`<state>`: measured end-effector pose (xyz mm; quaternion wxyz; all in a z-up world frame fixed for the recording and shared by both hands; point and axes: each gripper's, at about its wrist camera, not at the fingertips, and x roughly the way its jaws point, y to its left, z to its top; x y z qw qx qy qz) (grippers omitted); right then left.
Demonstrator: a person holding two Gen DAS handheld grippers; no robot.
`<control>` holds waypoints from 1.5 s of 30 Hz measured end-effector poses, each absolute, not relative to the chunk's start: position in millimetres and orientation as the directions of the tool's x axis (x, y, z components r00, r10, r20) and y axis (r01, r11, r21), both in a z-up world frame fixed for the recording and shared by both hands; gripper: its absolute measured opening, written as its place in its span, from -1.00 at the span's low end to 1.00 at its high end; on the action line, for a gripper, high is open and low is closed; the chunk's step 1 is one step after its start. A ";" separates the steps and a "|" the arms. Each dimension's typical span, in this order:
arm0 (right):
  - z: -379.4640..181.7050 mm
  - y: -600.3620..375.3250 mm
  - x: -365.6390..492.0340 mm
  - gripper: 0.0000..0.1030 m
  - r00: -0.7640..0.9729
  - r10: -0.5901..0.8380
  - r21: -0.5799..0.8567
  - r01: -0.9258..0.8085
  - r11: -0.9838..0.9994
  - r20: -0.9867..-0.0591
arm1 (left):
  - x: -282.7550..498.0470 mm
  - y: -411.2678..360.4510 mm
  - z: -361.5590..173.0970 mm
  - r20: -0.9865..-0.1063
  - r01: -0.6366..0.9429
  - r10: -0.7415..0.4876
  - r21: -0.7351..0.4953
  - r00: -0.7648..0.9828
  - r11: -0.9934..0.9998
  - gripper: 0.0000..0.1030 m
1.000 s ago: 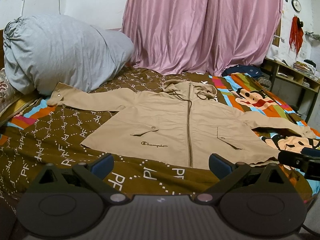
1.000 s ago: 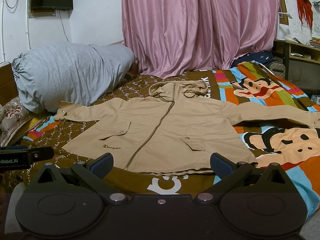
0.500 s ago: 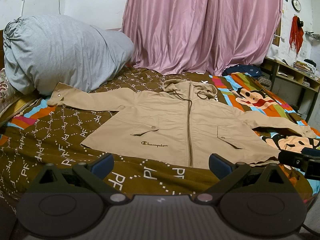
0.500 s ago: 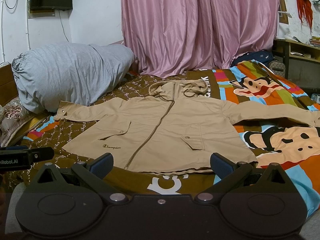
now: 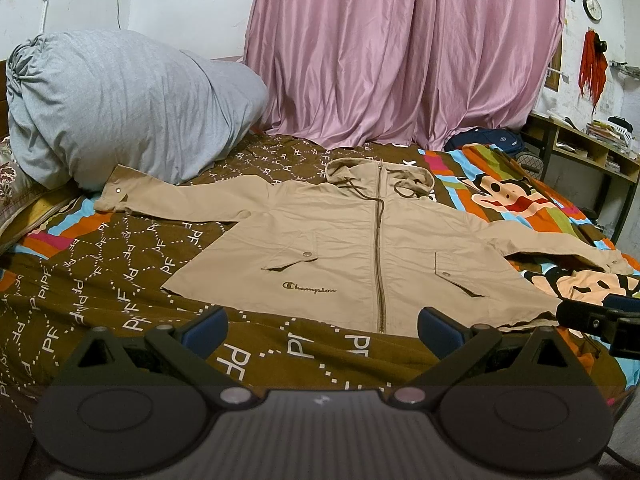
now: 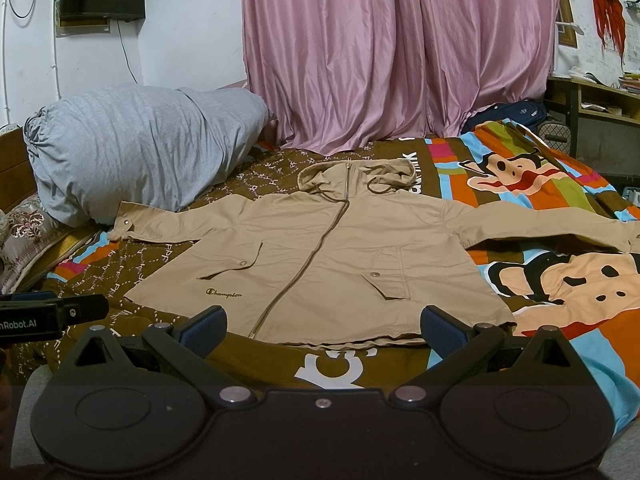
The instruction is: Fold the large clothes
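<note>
Tan jacket (image 5: 360, 252) lying flat, zipped, sleeves spread on bed (image 5: 120, 264), grey pillow (image 5: 120, 100) sitting beside left sleeve, pink curtain (image 5: 400, 52) hanging behind, left gripper (image 5: 322, 326) and right gripper (image 6: 324, 322) hovering wide, holding nothing.

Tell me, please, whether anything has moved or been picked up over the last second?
Nothing visibly changed. The jacket still lies flat and zipped on the bed, sleeves spread. The left gripper and right gripper remain open and empty, short of its hem.
</note>
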<state>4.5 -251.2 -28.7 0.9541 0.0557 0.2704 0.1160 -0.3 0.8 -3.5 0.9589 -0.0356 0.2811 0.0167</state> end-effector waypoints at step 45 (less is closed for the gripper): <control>-44.2 -362.3 84.7 0.99 0.904 -0.118 0.039 0.147 0.988 -0.411 | 172.3 -106.2 7.1 -0.672 -0.059 0.175 0.192 0.719 0.980 0.99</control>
